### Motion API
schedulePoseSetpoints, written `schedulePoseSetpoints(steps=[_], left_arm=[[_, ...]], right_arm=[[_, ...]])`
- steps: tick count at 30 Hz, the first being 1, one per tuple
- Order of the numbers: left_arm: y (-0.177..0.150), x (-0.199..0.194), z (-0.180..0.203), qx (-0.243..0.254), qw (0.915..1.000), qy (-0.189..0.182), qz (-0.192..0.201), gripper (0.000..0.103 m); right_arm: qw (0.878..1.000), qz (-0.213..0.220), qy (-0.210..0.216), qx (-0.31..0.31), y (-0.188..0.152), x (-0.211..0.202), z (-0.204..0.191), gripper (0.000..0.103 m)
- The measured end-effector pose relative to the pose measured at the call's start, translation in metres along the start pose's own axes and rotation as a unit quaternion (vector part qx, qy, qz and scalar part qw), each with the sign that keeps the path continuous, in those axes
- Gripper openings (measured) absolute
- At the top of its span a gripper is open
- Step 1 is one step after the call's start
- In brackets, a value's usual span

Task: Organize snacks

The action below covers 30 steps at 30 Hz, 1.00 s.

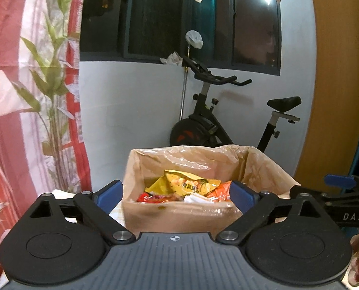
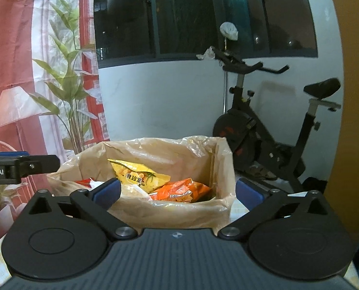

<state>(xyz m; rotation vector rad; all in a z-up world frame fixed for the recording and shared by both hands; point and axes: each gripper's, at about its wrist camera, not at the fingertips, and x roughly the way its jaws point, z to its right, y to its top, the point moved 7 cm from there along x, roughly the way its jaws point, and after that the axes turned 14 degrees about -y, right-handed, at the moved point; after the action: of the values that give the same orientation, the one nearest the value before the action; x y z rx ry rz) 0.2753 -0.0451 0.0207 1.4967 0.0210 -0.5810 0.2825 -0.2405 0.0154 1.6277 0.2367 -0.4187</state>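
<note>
A cardboard box [image 1: 179, 216] lined with a thin plastic bag stands just ahead of both grippers. Inside lie a yellow snack packet [image 1: 186, 183], an orange packet [image 1: 220, 189] and a red packet [image 1: 155, 197]. My left gripper [image 1: 175, 194] is open in front of the box's near wall, with nothing held. In the right wrist view the box [image 2: 174, 213] holds the yellow packet [image 2: 140, 174] and the orange packet [image 2: 179, 189]. My right gripper [image 2: 178, 191] is open and empty, near the box's right corner. Each gripper's tip shows at the edge of the other's view.
An exercise bike [image 1: 215, 125] stands behind the box against a pale wall under a dark window. A red printed curtain [image 1: 22, 96] hangs at the left, a wooden door [image 1: 336, 72] at the right. A patterned tablecloth [image 2: 237, 210] shows beside the box.
</note>
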Motion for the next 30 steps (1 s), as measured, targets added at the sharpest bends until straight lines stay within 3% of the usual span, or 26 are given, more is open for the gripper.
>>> schedulePoseSetpoints(steps=[16, 30], left_arm=[[-0.022, -0.114, 0.008, 0.0, 0.9979, 0.064, 0.012, 0.097], [-0.012, -0.163, 0.026, 0.014, 0.9951, 0.085, 0.049, 0.097]], right_arm=[[1.0, 0.009, 0.005, -0.007, -0.021, -0.101, -0.038, 0.103], [0.999, 0.036, -0.003, 0.012, -0.019, -0.159, -0.033, 0.103]])
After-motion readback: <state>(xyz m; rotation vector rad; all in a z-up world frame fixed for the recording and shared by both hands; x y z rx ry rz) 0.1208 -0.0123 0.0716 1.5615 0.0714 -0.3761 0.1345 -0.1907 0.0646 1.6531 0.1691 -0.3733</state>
